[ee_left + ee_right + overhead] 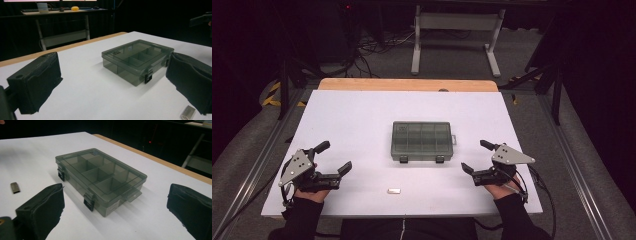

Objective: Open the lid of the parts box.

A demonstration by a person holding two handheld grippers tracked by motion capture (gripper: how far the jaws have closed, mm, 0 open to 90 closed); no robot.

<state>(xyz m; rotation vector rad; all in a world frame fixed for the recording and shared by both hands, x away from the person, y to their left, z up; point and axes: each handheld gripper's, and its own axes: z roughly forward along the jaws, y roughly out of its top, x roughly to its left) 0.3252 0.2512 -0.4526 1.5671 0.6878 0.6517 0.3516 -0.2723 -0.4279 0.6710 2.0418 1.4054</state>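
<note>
Both grippers rest low on the white worktop [362, 110] with their jaws wide apart and nothing between them: the left gripper [334, 157] sits near the front left corner, the right gripper [476, 156] near the front right edge. Between them, a little farther from the person, lies the grey transparent compartment box [422, 141], flat on the worktop, its lid down and its two dark latches [402, 159] facing the person; they look fastened. A small silver metal piece [393, 190] lies alone near the front edge, well apart from the box. I judge that the work has hardly begun: the box is unopened, the piece is untouched, so everything is left to do
</note>
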